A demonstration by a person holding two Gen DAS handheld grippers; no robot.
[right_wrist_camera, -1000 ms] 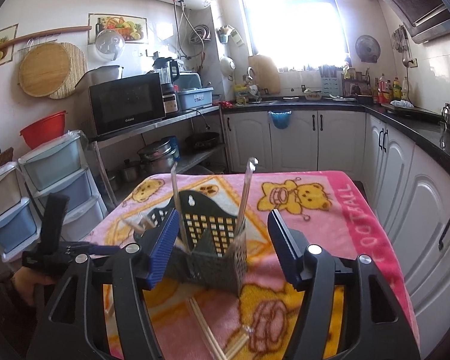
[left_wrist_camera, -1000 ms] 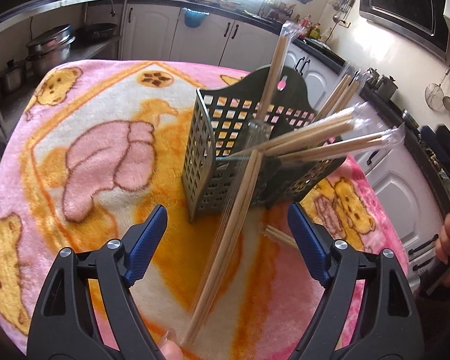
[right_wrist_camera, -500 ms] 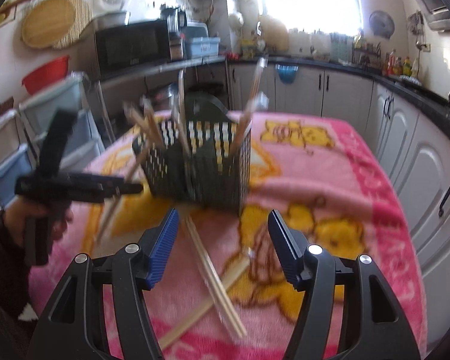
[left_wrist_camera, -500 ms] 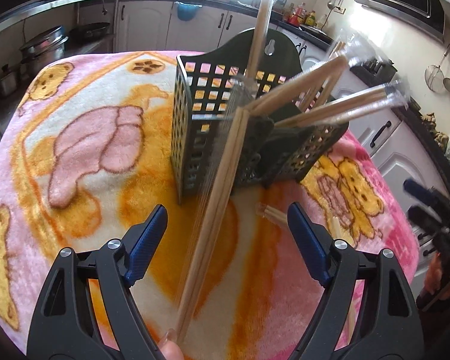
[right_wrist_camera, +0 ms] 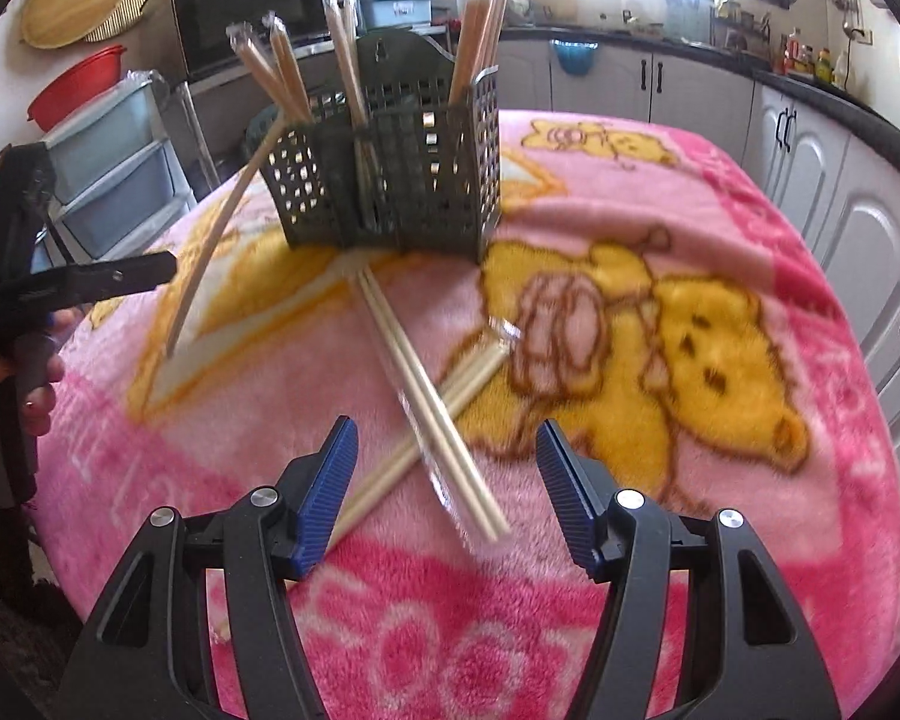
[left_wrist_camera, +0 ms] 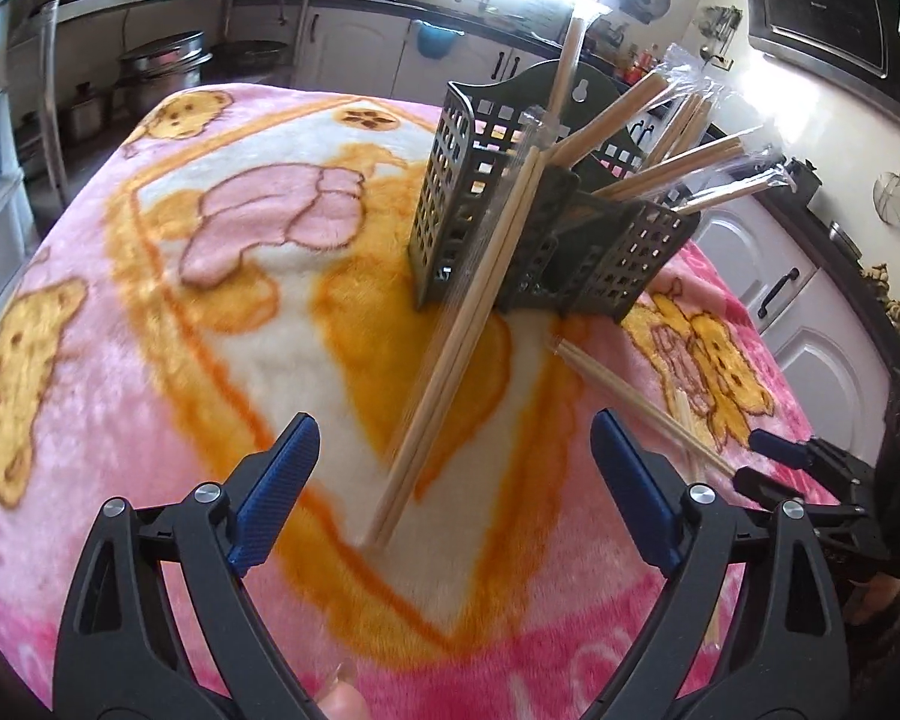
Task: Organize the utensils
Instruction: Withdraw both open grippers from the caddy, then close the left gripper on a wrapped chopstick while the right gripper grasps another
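A dark green perforated utensil holder (left_wrist_camera: 510,222) (right_wrist_camera: 390,174) stands on the pink bear blanket (left_wrist_camera: 150,300) (right_wrist_camera: 720,228), with several wrapped chopstick pairs sticking out of it. One wrapped pair (left_wrist_camera: 462,336) (right_wrist_camera: 222,234) leans from the blanket against the holder. My left gripper (left_wrist_camera: 453,474) is open and empty, just short of that pair's lower end. Two wrapped pairs (right_wrist_camera: 432,384) lie crossed on the blanket in front of the holder. My right gripper (right_wrist_camera: 447,480) is open and empty, right above their near ends.
White kitchen cabinets (right_wrist_camera: 810,138) and a dark counter run behind and right of the table. Plastic drawers (right_wrist_camera: 114,162) and a shelf with pots (left_wrist_camera: 156,60) stand at the left. The blanket's edges drop off on all sides.
The left gripper pulled back from the holder, leaving the leaning pair propped there. The right gripper dropped from high behind the holder down towards the crossed chopsticks on the blanket.
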